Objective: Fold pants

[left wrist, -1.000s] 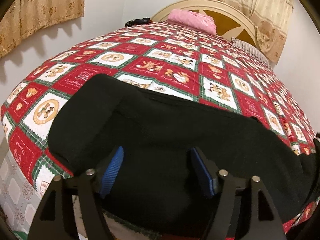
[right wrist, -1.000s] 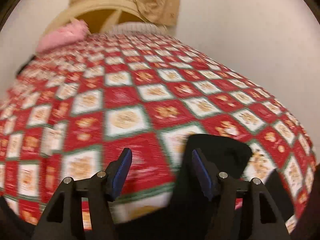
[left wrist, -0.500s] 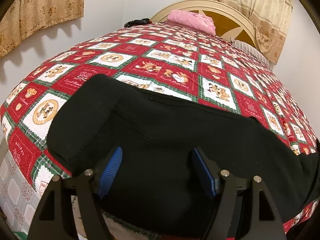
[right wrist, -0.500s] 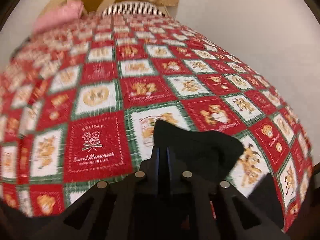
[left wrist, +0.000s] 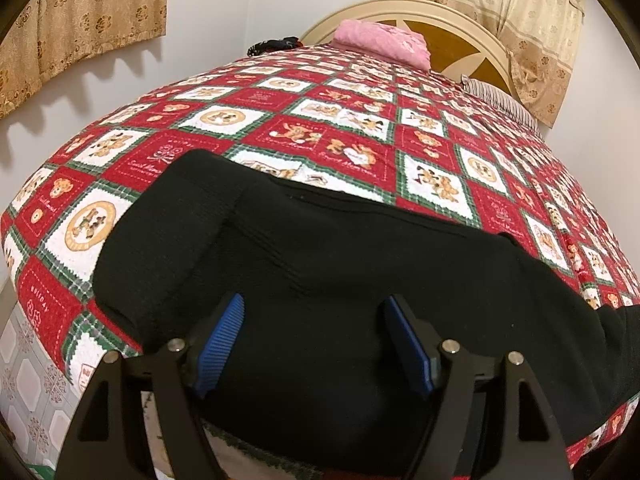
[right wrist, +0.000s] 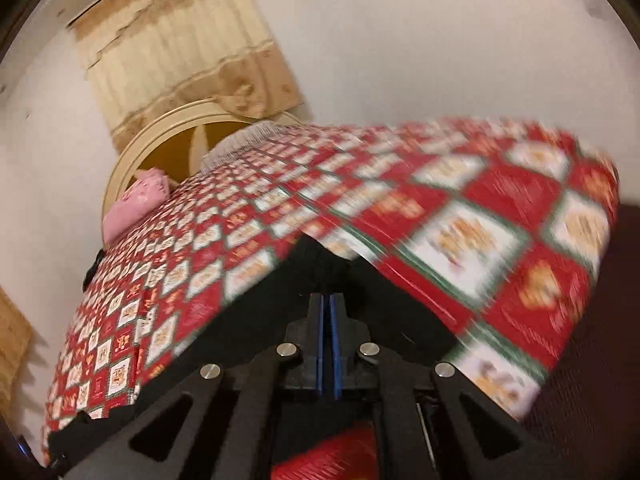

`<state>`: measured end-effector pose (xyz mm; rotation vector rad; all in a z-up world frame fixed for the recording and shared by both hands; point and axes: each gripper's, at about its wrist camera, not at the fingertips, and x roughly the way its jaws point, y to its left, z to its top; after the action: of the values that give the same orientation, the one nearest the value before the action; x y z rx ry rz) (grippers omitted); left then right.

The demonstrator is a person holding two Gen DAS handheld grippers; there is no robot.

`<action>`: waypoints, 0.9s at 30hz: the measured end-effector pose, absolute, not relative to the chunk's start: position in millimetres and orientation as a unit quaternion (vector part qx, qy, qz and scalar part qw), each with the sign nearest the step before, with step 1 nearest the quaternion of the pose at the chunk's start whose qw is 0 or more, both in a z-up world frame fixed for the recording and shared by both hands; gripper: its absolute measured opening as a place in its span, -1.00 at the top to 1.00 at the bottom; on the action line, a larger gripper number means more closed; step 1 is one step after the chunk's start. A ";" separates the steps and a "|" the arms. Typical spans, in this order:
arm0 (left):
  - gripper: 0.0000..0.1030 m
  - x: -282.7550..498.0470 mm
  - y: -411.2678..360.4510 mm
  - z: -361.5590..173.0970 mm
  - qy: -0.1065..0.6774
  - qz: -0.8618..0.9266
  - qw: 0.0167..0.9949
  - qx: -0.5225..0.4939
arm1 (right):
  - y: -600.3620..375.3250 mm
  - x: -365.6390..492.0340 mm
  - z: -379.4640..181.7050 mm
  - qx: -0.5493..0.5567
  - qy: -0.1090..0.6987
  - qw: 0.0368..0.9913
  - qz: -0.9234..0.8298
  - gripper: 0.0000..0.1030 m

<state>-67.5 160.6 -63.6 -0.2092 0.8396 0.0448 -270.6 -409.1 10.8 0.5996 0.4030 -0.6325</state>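
Black pants (left wrist: 340,264) lie spread across the near end of the bed on a red, white and green patchwork quilt (left wrist: 352,120). My left gripper (left wrist: 312,340) is open, its blue pads (left wrist: 220,340) hovering over the waist part of the pants, holding nothing. My right gripper (right wrist: 327,320) is shut on an end of the black pants (right wrist: 320,264) and holds it lifted, so the cloth peaks up from the quilt (right wrist: 480,232). The right wrist view is blurred by motion.
A pink pillow (left wrist: 380,40) lies by the cream headboard (left wrist: 440,20), with a striped pillow (left wrist: 500,100) to its right. A dark item (left wrist: 272,45) sits at the far left corner. Curtains hang on both walls. Tiled floor (left wrist: 28,380) shows at lower left.
My right gripper closed on the pants end and then raised and tilted it, swinging the view sharply. My left gripper stayed open and hardly moved.
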 end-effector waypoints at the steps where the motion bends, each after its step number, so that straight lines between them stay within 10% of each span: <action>1: -0.48 -67.2 160.7 -63.6 0.407 0.022 0.908 -0.100 | -412.8 -277.3 0.9 0.311 0.194 0.884 -0.292 0.94; 6: -0.51 -66.6 158.4 -63.2 0.405 0.023 0.910 -0.090 | -412.3 -289.3 -5.4 0.364 0.143 0.895 -0.215 0.89; 8: -0.51 -65.7 157.7 -61.2 0.406 0.028 0.909 -0.091 | -413.0 -277.6 -4.8 0.364 0.158 0.894 -0.206 -0.05; 10: -0.51 -65.4 160.1 -58.2 0.408 0.029 0.906 -0.107 | -415.2 -266.1 -7.1 0.352 0.161 0.896 -0.216 -0.55; 19: -0.51 -62.9 173.2 -53.5 0.413 0.021 0.893 -0.181 | -442.0 -223.9 -17.6 0.342 0.150 0.897 -0.236 -0.54; 21: -0.51 -62.7 170.3 -53.8 0.413 0.021 0.894 -0.175 | -444.5 -214.1 -15.8 0.332 0.167 0.895 -0.247 0.00; 22: -0.51 -62.7 168.9 -54.5 0.413 0.022 0.895 -0.170 | -447.6 -205.4 -15.8 0.335 0.188 0.891 -0.242 0.80; 27: -0.51 -61.9 168.0 -55.0 0.411 0.021 0.897 -0.161 | -433.2 -183.8 8.9 0.318 0.201 0.902 -0.210 0.86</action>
<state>-61.9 168.0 -55.0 -0.3337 0.8524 0.0445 -183.8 -433.2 8.9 0.6582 0.4159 -0.4351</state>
